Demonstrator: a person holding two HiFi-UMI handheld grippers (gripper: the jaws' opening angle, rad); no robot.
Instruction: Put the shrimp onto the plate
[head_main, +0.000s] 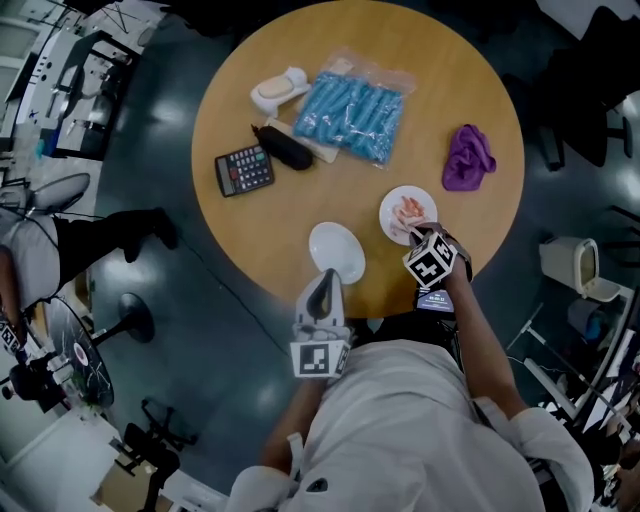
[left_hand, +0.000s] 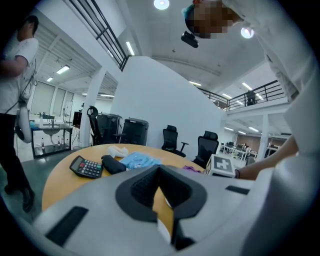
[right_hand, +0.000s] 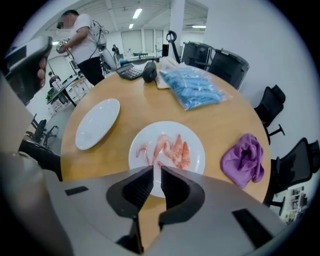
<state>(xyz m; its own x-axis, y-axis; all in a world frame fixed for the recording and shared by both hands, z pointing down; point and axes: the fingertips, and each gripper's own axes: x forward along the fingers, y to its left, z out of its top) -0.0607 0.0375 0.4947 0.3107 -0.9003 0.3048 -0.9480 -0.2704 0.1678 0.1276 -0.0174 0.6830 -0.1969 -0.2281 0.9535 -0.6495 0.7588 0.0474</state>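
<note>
Both empty: left gripper (left_hand: 160, 169) jaws clenched; right gripper (right_hand: 156, 169) jaws released, hiding plate (right_hand: 196, 142) rim below shrimp (right_hand: 172, 150).

Open-plan office hall: swivel chairs (left_hand: 172, 139), mezzanine railing (left_hand: 260, 92).

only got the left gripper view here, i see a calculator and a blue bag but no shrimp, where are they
Observer: The shrimp lie on a white plate near the table's front edge, on the person's right side.
Operator: is the right gripper holding one
Observer: No. The right gripper hovers at that plate's near rim, jaws slightly apart with nothing between them.
Operator: any other plate around
Observer: Yes, a second white plate with nothing on it lies just ahead of the left gripper.
</note>
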